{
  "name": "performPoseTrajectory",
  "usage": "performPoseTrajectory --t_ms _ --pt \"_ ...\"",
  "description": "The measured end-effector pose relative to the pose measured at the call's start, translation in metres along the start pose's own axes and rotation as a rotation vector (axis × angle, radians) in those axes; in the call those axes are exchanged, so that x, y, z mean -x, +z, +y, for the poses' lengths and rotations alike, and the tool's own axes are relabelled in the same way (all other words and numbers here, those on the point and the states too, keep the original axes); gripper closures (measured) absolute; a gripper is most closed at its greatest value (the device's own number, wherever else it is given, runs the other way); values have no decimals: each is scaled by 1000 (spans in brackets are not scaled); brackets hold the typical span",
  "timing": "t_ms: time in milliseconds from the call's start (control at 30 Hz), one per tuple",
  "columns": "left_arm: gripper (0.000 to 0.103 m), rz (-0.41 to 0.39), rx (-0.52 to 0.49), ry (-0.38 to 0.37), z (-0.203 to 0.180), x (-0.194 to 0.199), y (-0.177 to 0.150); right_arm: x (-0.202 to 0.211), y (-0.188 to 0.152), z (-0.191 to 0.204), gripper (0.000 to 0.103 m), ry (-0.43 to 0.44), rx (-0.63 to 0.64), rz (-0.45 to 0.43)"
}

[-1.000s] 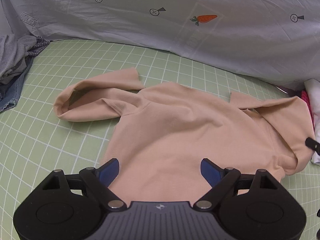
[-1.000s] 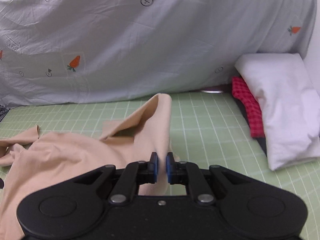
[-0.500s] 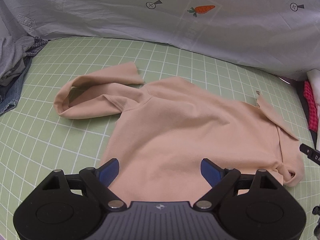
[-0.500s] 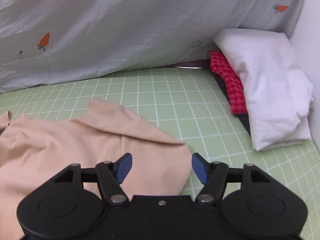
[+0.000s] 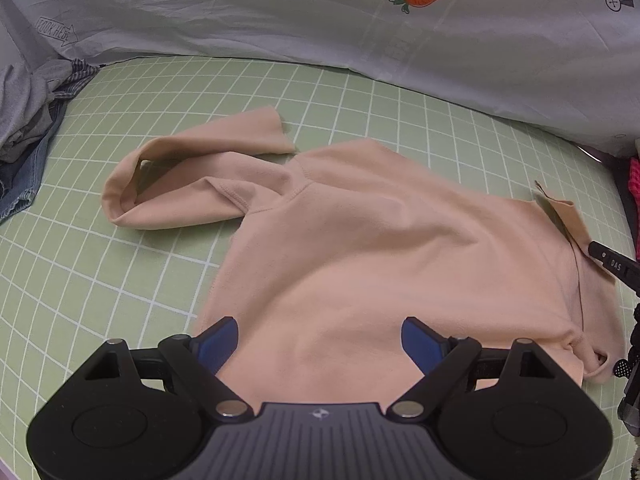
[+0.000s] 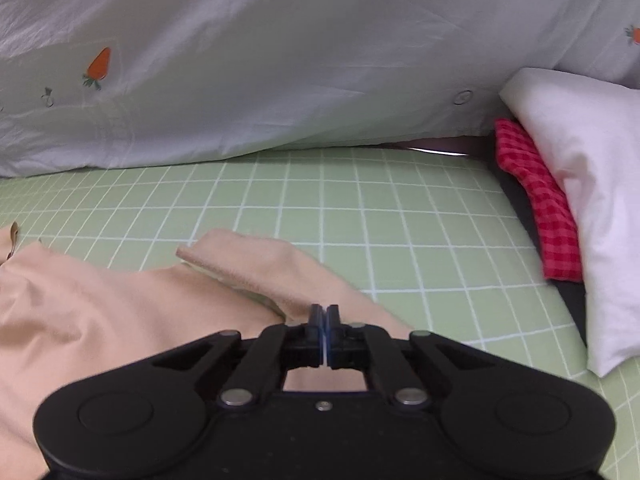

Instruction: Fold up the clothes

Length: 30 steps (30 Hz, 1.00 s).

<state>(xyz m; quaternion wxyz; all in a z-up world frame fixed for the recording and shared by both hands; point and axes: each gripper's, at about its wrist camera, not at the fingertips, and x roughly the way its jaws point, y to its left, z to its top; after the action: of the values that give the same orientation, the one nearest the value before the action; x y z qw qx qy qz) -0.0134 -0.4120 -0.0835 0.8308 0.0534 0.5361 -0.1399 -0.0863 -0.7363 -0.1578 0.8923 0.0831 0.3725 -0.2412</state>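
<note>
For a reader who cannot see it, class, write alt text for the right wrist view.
The black right gripper, jaws shut, sits low over a peach long-sleeved cotton top on a green grid-lined mat. Behind are a pale carrot-print sheet and, at right, a white pillow on red checked cloth.

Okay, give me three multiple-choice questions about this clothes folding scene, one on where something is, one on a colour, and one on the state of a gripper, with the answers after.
1. Where does the red checked cloth lie?
A. On the peach top
B. Beside the white pillow
C. In the left gripper

2. What colour is the top spread on the green grid mat?
A. Peach
B. Navy
C. White

3. How do the left gripper jaws stand?
A. Shut on a sleeve
B. Shut on nothing
C. Wide open

Answers:
1 B, the cloth is tucked against the pillow's edge.
2 A, the fabric is pale peach.
3 C, the blue pads sit far apart over the hem.
</note>
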Motion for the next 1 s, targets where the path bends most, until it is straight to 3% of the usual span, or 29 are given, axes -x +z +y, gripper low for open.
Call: performPoseTrajectory --t_ms 167,400,500,533,600,633,667,700,767,900,1000 --pt "14 -5 -28 -28 -7 4 -4 38 -21 -61 102 -158 -145 -14" --pt "14 -3 -31 -62 -9 10 -12 99 -83 -161 102 -428 -404 49" --pt "14 -5 -38 -68 -10 12 -14 117 -100 -177 101 -437 -489 51" --pt "14 -8 -42 -69 -10 14 -14 120 -103 -177 98 -445 -492 67" --pt "14 -13 -49 -70 -11 16 -15 124 -105 -169 78 -476 -504 70" --pt "14 -15 -51 -69 -11 17 -16 126 -105 -165 55 -481 -519 60" --pt "14 -17 -53 -69 -12 18 -17 126 -104 -161 41 -474 -532 41" --pt "14 -16 -54 -67 -11 18 -17 126 -103 -157 37 -466 -544 22" --pt "14 -14 -53 -64 -11 18 -18 116 -95 -148 21 -417 -550 17" --pt "14 -10 -53 -49 -11 17 -16 84 -77 -131 18 -327 -541 45" --pt "14 -10 -46 -41 -10 16 -14 60 -70 -125 18 -326 -551 103"
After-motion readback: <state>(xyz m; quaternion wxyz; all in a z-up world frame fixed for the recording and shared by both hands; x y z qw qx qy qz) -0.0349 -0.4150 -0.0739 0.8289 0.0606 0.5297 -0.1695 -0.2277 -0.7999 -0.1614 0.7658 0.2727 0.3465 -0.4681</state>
